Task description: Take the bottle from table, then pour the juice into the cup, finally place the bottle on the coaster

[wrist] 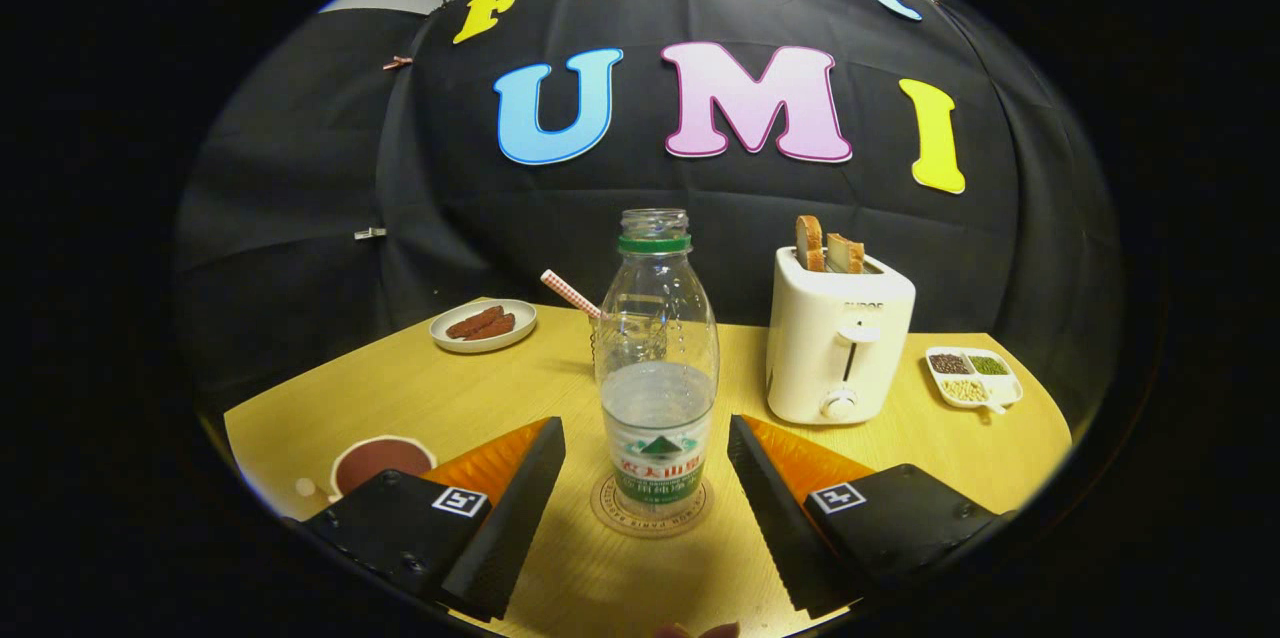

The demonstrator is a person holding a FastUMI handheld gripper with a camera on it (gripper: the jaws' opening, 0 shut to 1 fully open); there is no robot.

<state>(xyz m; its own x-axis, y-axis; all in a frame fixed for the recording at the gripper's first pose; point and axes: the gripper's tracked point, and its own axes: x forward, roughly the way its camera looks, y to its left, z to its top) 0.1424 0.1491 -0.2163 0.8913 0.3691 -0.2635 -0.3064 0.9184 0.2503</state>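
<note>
Already the clear plastic bottle stands upright on the round coaster, which suggests the last step of the task is all but finished. The gripper is spread wide, its two black ribbed fingers flanking the bottle with clear gaps on both sides, so it grips nothing. That open stance fits a release: the bottle rests on its own base, centred on the coaster, and nothing presses it.

Just behind the bottle sits a glass cup with a red-and-white checked straw leaning out of it; seen mostly through the bottle, its fill level is hard to judge. The bottle has no cap, a green ring at its neck, and a white and green label low on the body. Clear liquid fills it to about the middle.

Beyond, on the wooden table, stand a white toaster holding two bread slices, a small plate of sausages and a divided dish of grains. A dark brown pad lies beside the left finger.
</note>
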